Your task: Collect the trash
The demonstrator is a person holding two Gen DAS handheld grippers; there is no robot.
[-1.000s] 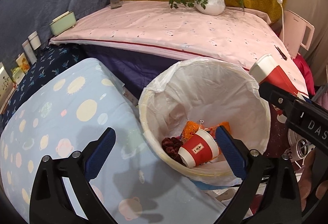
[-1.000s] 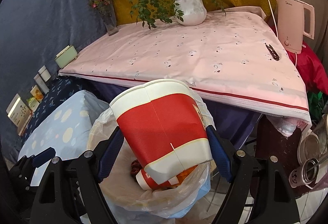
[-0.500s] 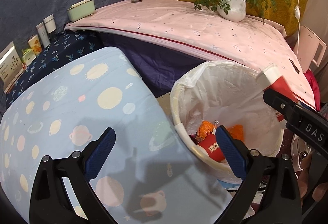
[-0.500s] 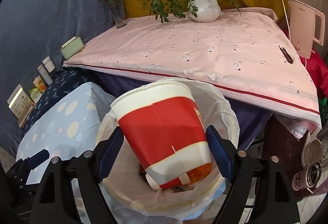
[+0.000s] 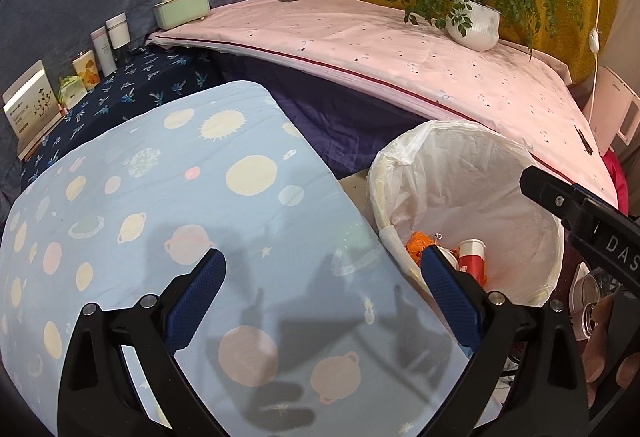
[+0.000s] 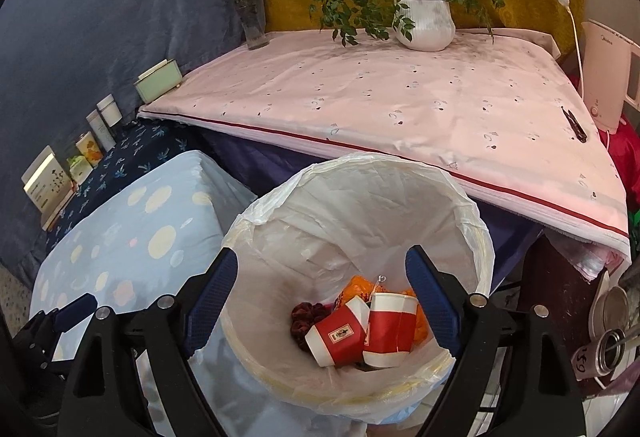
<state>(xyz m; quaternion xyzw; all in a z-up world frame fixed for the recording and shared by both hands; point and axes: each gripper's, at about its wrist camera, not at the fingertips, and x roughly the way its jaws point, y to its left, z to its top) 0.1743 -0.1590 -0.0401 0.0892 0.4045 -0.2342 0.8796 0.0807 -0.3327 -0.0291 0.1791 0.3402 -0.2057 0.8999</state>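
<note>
Now the right gripper [image 6: 320, 285] hangs over the lined bin [image 6: 476, 221] at lower centre of the right wrist view, jaws spread wide and holding nothing. Two red paper cups [image 6: 362, 331] lie side by side at the bin's bottom, touching, with orange scraps [image 6: 354, 285] behind them. Lower in the left wrist view, the left gripper [image 5: 320, 277] sits spread and empty above the blue planet-print cloth [image 5: 160, 197].
</note>
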